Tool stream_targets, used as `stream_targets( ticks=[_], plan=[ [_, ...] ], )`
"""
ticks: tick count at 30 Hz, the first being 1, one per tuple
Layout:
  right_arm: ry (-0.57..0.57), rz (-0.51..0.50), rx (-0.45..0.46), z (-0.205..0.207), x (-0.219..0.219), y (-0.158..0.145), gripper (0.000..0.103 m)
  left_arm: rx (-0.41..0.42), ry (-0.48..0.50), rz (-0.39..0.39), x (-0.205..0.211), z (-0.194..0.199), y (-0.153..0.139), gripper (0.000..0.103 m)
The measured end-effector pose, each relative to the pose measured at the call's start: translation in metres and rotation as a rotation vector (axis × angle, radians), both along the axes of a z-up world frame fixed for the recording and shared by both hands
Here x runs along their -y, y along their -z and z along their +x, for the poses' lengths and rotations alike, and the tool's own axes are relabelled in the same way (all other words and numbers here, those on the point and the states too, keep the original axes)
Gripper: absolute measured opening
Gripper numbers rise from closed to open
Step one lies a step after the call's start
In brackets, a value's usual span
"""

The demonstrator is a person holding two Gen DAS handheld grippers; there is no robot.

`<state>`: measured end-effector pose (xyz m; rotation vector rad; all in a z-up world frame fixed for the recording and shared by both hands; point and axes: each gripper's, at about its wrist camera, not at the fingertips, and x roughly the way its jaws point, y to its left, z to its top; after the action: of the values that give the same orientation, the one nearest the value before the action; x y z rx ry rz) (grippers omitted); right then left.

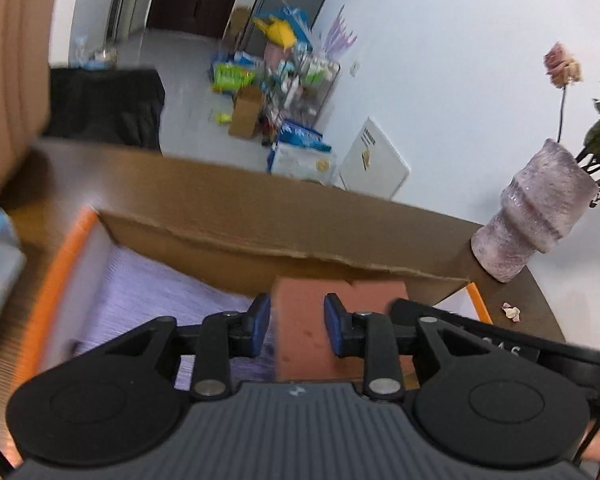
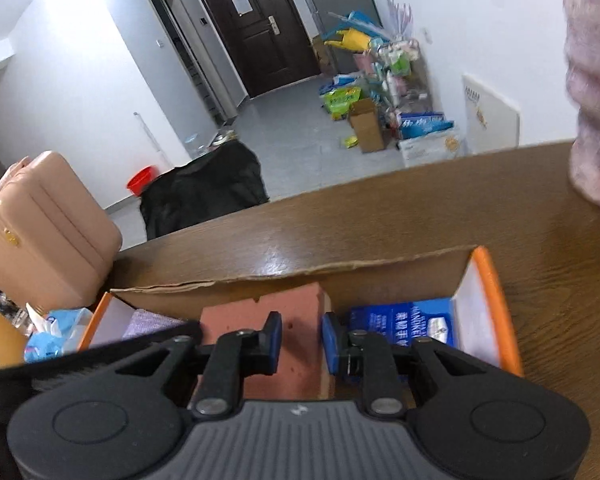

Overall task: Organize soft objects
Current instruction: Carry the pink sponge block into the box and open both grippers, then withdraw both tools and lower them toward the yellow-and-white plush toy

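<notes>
- blue packet in the box: white Chinese characters and Latin capitals, too small to make out; no other text legible

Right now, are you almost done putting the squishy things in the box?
Partly. A purple cloth and a blue packet already lie in the cardboard box. Both the left gripper and the right gripper are pinching the pink sponge block inside the box. Letting go is left.
</notes>
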<state>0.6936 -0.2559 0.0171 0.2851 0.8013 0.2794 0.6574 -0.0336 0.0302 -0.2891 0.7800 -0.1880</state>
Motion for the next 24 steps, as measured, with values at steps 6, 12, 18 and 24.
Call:
stream_targets(
  ticks=[6, 12, 18, 24],
  plan=[
    [0.022, -0.052, 0.061, -0.041, 0.009, -0.057, 0.022, 0.080, -0.024, 0.095, -0.015, -0.047, -0.059, 0.037],
    [0.026, -0.103, 0.168, -0.111, 0.019, -0.119, 0.023, 0.202, -0.026, 0.184, -0.010, -0.116, -0.110, 0.054],
    [0.008, -0.180, 0.297, -0.195, 0.023, -0.143, 0.046, 0.342, -0.038, 0.253, -0.007, -0.197, -0.127, 0.085],
    [0.017, -0.237, 0.421, -0.261, 0.026, -0.142, 0.065, 0.473, -0.067, 0.336, 0.002, -0.270, -0.114, 0.099]
  ],
)
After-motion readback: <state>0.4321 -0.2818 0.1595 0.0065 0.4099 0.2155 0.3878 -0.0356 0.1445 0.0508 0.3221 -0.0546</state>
